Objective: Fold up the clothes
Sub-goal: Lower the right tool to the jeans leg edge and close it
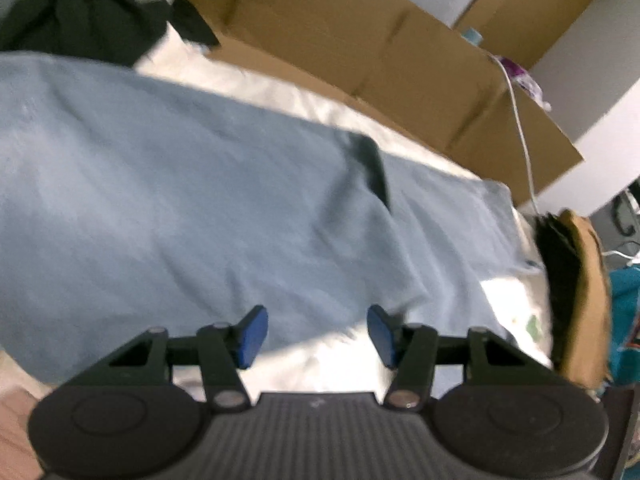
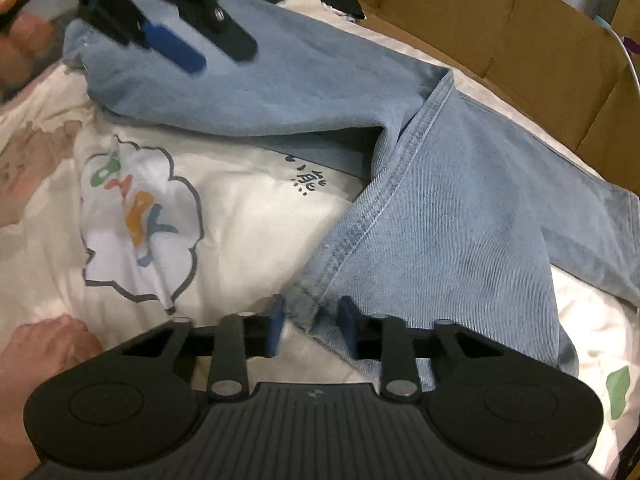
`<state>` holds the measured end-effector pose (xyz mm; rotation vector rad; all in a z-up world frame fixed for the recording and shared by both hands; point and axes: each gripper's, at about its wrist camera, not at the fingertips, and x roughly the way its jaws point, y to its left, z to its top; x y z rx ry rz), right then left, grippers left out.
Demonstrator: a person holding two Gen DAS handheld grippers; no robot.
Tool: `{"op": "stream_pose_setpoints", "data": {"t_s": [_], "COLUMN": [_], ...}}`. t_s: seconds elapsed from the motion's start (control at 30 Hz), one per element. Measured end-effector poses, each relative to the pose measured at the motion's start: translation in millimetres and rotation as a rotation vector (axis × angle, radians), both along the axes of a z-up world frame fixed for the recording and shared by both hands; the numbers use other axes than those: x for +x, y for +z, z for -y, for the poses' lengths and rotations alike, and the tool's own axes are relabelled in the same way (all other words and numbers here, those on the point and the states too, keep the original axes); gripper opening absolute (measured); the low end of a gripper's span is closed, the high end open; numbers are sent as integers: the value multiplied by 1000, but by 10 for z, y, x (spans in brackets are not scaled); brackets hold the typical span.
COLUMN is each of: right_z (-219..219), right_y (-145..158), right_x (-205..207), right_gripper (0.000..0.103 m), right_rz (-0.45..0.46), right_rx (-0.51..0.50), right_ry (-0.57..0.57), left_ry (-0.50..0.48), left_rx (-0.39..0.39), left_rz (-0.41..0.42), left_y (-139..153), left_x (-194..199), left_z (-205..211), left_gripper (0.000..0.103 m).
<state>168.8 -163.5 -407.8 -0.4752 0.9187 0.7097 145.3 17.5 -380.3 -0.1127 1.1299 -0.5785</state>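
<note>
Right wrist view: a pair of light blue denim jeans [image 2: 460, 208] lies on a cream printed bedsheet [image 2: 248, 216], bent into a V. One leg runs from the upper left of the frame toward the centre right; the other runs from that bend down to the lower centre, its double-stitched seam following the long axis. A cloud-shaped print on the sheet carries coloured letters, blurred and not surely readable; small dark characters [image 2: 308, 180] at centre are also illegible. The right gripper [image 2: 312, 326], black with blue pads, stands at the lower centre, its jaws narrowed around the denim edge, gripping it. The left gripper [image 2: 188, 46] appears at the upper left above the far leg.

Left wrist view (blurred): the left gripper [image 1: 317, 334] has its blue pads spread wide with nothing between them, over the jeans [image 1: 192, 200], which span the frame from left to right. Brown cardboard boxes [image 1: 360, 48] fill the upper right; dark clothing [image 1: 92, 24] lies upper left.
</note>
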Motion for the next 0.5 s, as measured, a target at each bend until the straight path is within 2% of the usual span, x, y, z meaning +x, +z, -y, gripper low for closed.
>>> {"op": "stream_pose_setpoints", "data": {"t_s": [0.1, 0.23, 0.5], "right_z": [29, 68, 140], "right_y": [46, 106, 182], "right_x": [11, 26, 54], "right_gripper": [21, 19, 18], "right_rz": [-7, -17, -29], "right_rx": [24, 57, 101], "right_ry": [-7, -17, -39], "left_ry": [-38, -81, -54], "left_rx": [-22, -22, -73], "left_rz": [-67, -145, -299], "left_y": [-118, -315, -538], "left_x": [-94, -186, -195], "left_z": [142, 375, 605], "left_gripper": [58, 58, 58]}}
